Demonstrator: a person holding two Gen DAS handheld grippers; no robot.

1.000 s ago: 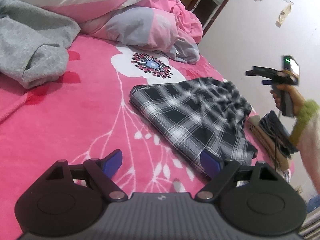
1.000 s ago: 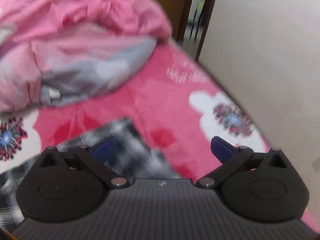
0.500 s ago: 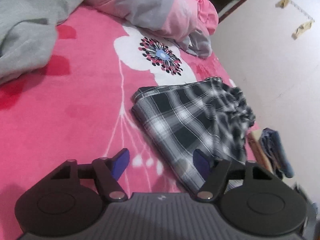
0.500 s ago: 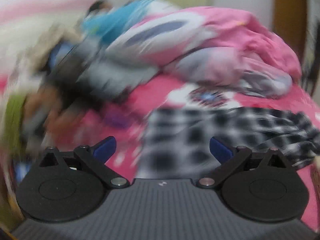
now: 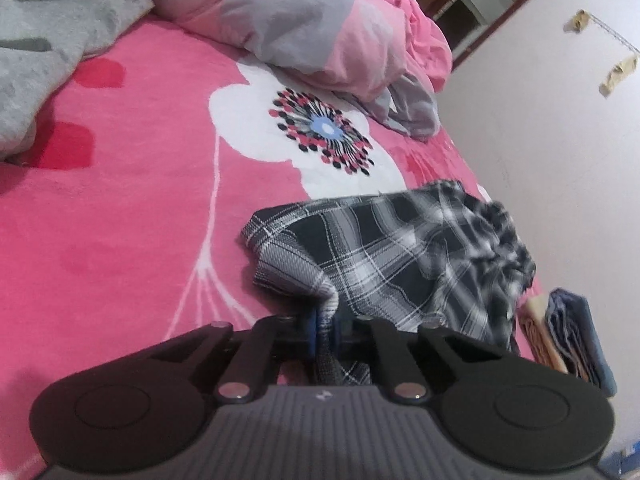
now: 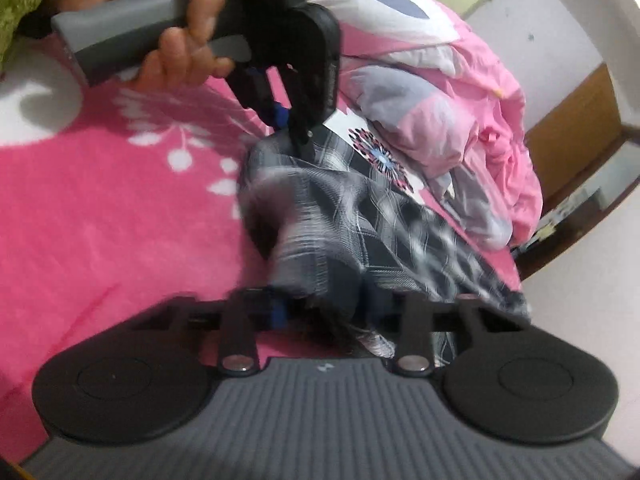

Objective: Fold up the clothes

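Left gripper (image 5: 325, 330) pinched shut on a corner of the plaid garment (image 5: 404, 252) spread ahead on the pink bed (image 5: 120, 208), right gripper (image 6: 320, 312) closing around another bunched edge; lifting both evenly should keep the fold straight.

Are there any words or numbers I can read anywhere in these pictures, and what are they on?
No words or numbers can be read.
The left gripper body has only a tiny pale mark, not letters.
The right gripper body has the same tiny mark, too small to read.
The checked garment shows only its pattern, no label.
The pink bedspread has only printed flowers.
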